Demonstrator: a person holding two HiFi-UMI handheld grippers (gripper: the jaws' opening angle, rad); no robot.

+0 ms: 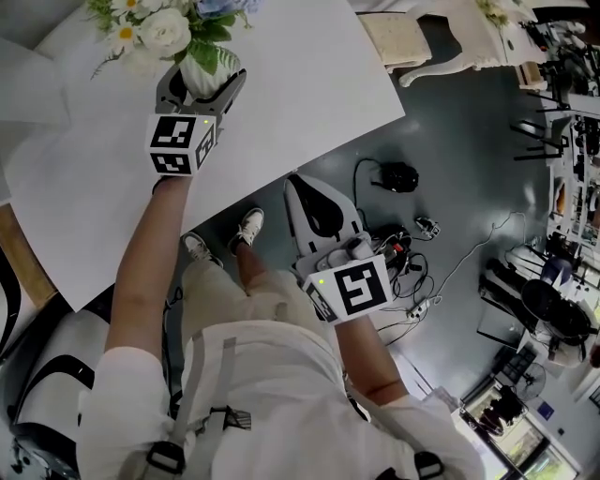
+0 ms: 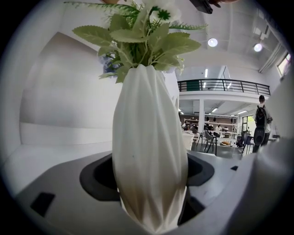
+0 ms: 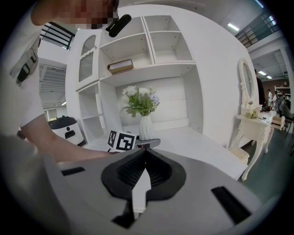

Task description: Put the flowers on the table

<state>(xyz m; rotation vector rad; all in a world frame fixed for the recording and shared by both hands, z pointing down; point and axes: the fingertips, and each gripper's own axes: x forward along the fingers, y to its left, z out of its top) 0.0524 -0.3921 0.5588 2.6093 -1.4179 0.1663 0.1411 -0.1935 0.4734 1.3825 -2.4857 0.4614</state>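
The white table (image 1: 309, 84) takes up most of the space in front of the person, its corner jutting out over the grey floor (image 1: 450, 141). Against the wall behind it stands a white shelf unit (image 3: 151, 41) with open compartments, and a book (image 3: 121, 66) lies flat on one shelf. Off to the side there's a white dressing table (image 3: 250, 124) with an oval mirror.

The person (image 1: 272, 394), in a white shirt, stands at the table's edge. Their left arm reaches out over the tabletop and their right arm is tucked in close to the body.

The left gripper (image 1: 204, 73) is out over the table with its jaws spread wide, one on either side of the ribbed white vase (image 2: 149, 151). The vase fills the gap between them and is held there. It stands upright with its base down on the tabletop, towards the back of the table near the wall. The flowers (image 1: 164, 28), white blooms with a touch of blue among green leaves, rise out of its neck just above the jaws.

The right gripper (image 1: 298, 186) hangs over the floor just off the table's corner. Its jaws are pressed together with nothing between them.

A tangle of cables (image 1: 412, 253) lies on the floor just beyond it.
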